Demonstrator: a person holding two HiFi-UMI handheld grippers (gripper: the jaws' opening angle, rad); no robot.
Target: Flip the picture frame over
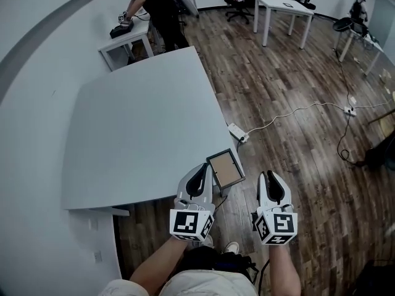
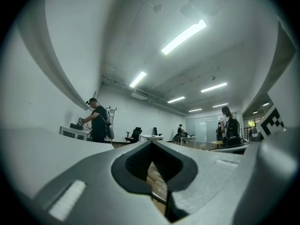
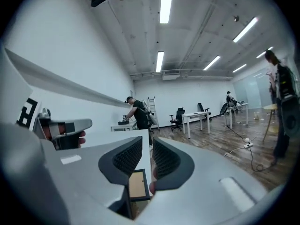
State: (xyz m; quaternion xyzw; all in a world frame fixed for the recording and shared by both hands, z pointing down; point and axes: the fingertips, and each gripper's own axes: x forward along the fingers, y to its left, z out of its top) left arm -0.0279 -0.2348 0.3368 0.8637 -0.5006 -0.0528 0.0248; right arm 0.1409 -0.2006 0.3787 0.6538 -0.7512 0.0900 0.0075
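Observation:
The picture frame (image 1: 225,169) lies flat on the near right corner of the grey table (image 1: 142,128), dark rim around a brown panel facing up. My left gripper (image 1: 200,169) hovers at the table's near edge, just left of the frame, its tips pressed together and empty. My right gripper (image 1: 270,175) hangs over the floor to the frame's right, off the table. In the right gripper view the frame (image 3: 136,184) shows low between the jaws, which stand a narrow gap apart (image 3: 146,145). In the left gripper view the jaws (image 2: 152,146) meet at the tips.
A white power strip (image 1: 237,132) with a cable lies on the wooden floor beyond the table's right edge. A person (image 1: 157,8) stands at a small table at the back. A white desk (image 1: 284,8) and office chairs stand farther back.

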